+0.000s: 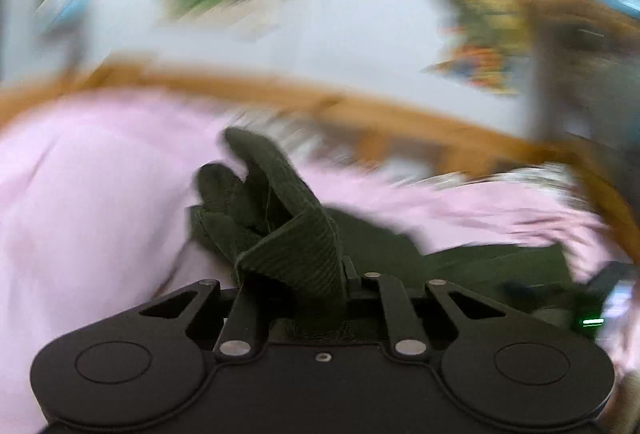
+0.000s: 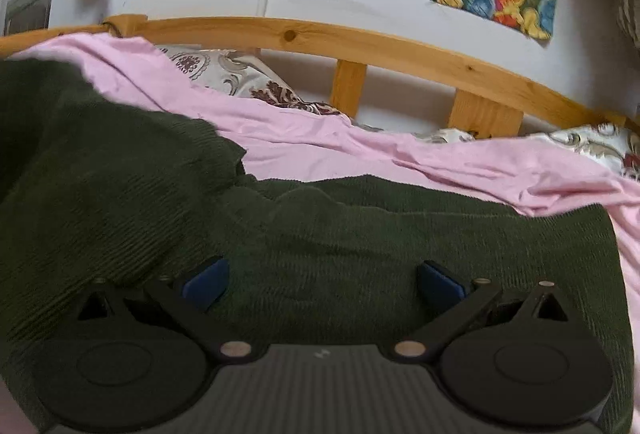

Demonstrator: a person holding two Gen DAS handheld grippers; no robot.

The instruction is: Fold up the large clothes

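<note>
- The dark green ribbed knit garment [image 2: 320,234] lies spread on the pink bed sheet [image 2: 320,142], on the near side of the curved wooden bed rail [image 2: 360,42].
- The left gripper [image 1: 292,274] has its fingers clamped on a bunched fold of this garment, which stands up from them toward the rail (the left view is blurred by motion, so finer detail is lost).
- The right gripper [image 2: 322,284] has its blue-padded fingers [image 2: 206,284] wide apart, hovering low over the flat cloth and holding nothing.
- The garment's long axis seems to run along the rail, left to right.
- I judge the left hand leads the fold; the cloth lies directly under and ahead of the right fingers, so they are well placed for a second grasp.
</note>
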